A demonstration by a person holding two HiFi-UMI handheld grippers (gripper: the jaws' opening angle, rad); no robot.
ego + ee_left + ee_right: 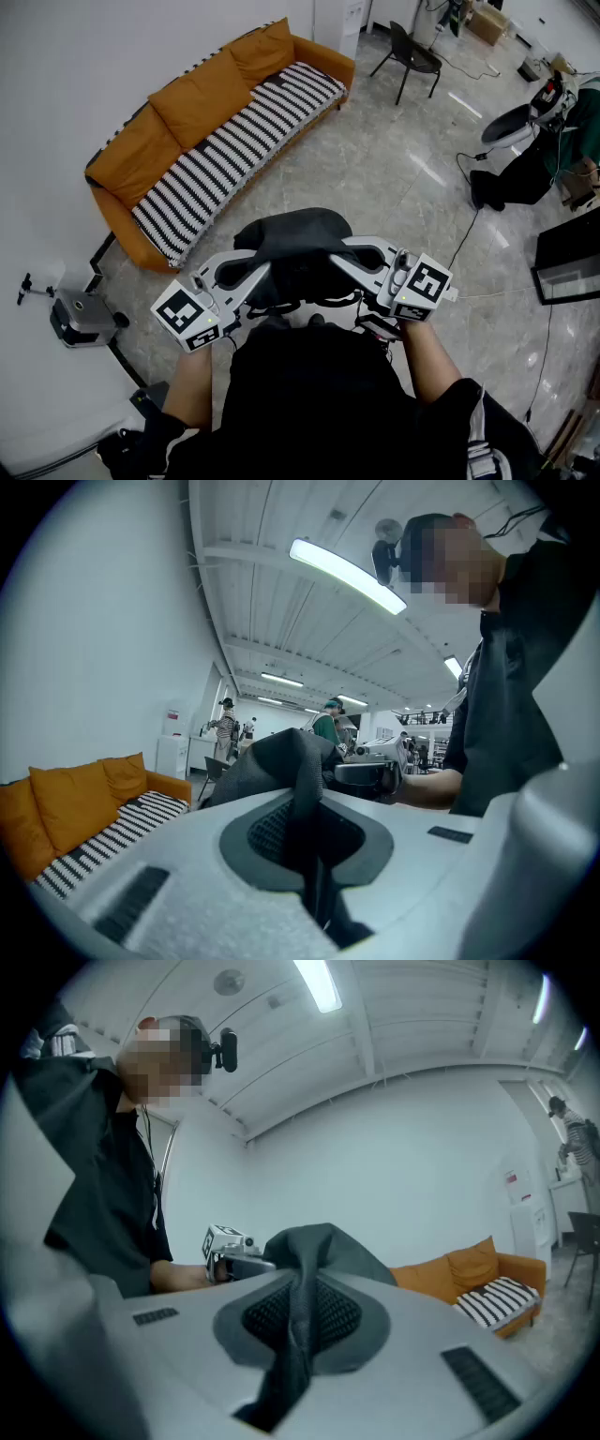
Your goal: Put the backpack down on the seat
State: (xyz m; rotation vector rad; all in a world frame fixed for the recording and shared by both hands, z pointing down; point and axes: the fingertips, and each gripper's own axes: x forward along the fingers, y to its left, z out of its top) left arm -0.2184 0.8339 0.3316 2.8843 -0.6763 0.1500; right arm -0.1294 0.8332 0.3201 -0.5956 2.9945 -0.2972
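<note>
Backpack: dark grey soft fabric backpack (295,246) held in the air, well short of the orange sofa (178,117)
Left hand-held gripper (261,272): clamped on a fold of its fabric
Right hand-held gripper (345,255): likewise pinching fabric
Seat: black-and-white striped seat cushion (246,131) on the sofa
Doing it well: close in on the sofa, keep both grips level, lower until the cushion bears the weight, then release

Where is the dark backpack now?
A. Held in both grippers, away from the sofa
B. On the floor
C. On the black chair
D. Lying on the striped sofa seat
A: the left gripper and right gripper are each shut on the backpack, apart from the sofa.
</note>
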